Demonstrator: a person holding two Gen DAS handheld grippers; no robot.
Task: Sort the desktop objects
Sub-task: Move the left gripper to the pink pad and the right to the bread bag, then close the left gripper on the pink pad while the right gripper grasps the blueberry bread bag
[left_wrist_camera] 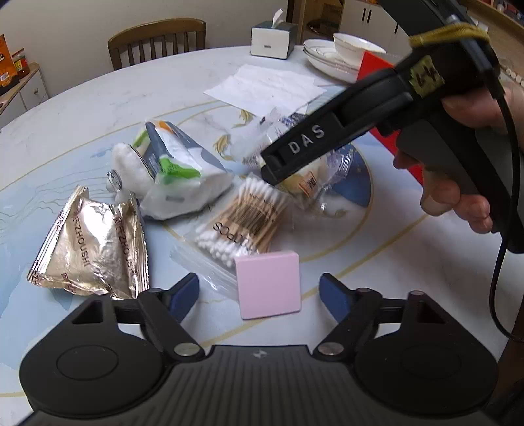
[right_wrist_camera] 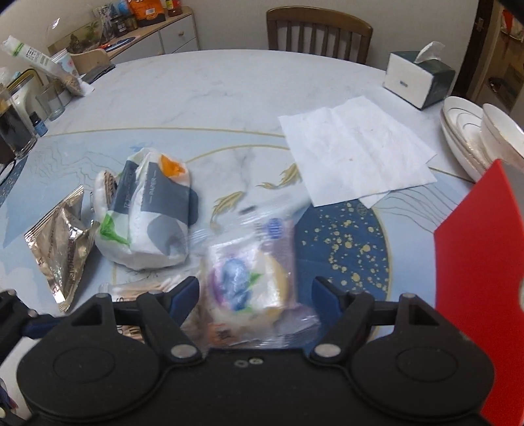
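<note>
My left gripper (left_wrist_camera: 258, 293) is open, its blue pads either side of a pink square pad (left_wrist_camera: 268, 285) lying on the table. Beyond it lie a clear bag of cotton swabs (left_wrist_camera: 240, 216), a gold foil packet (left_wrist_camera: 91, 249) and a tissue pack (left_wrist_camera: 177, 173). My right gripper (right_wrist_camera: 255, 293) is open over a clear-wrapped pastry packet (right_wrist_camera: 249, 281) that sits between its pads; I cannot tell whether they touch it. The right gripper's body (left_wrist_camera: 327, 137) reaches in from the right in the left wrist view, above the pastry packet (left_wrist_camera: 308, 183). The tissue pack (right_wrist_camera: 150, 216) and foil packet (right_wrist_camera: 62, 249) lie to its left.
A red box (right_wrist_camera: 478, 295) stands at the right. White paper sheets (right_wrist_camera: 353, 150), a tissue box (right_wrist_camera: 416, 78) and stacked white dishes (right_wrist_camera: 475, 137) are at the back right. Glasses and bottles (right_wrist_camera: 19, 124) stand at the far left. A wooden chair (right_wrist_camera: 317, 29) is behind the round table (right_wrist_camera: 213, 88).
</note>
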